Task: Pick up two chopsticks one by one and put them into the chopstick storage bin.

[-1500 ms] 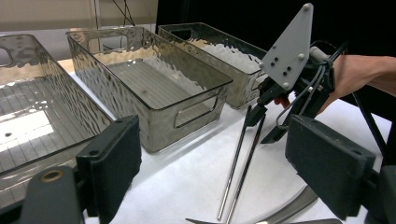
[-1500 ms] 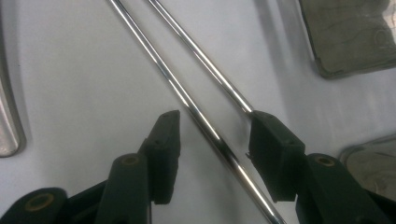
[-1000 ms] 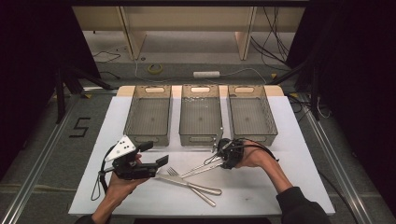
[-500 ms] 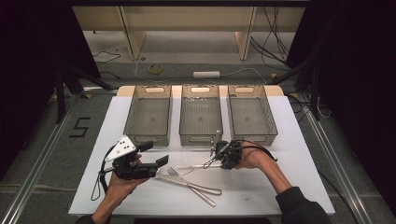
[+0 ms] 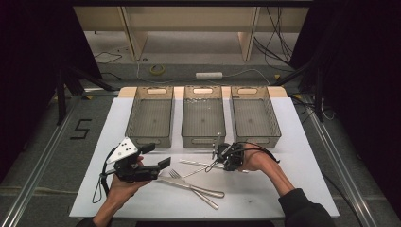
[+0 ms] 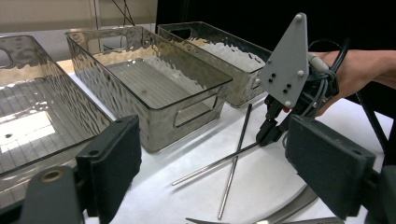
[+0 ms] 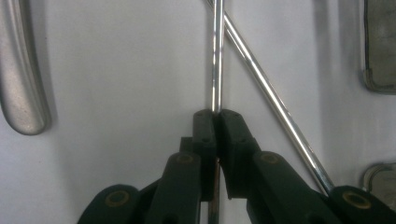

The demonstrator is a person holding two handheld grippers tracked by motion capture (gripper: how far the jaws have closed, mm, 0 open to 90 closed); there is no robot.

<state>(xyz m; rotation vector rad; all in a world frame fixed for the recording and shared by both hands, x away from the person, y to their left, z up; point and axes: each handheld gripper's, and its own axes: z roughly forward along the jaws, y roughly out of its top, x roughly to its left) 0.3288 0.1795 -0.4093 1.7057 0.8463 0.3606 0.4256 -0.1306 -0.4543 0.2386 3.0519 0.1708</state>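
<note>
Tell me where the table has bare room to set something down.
Free: the table right of the right gripper, and its left edge beside the left bin. All three bins are empty. Crowded: the cutlery between the grippers.

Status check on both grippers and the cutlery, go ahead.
Right gripper shut on a metal chopstick, low over the table. Left gripper open, holding nothing. Second chopstick crosses under the held one; fork lies close by; three bins empty.

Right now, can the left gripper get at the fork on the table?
Probably yes: the left gripper hovers open just left of the fork, which lies bare on the table. The right gripper, shut on a metal rod, is farther right.
</note>
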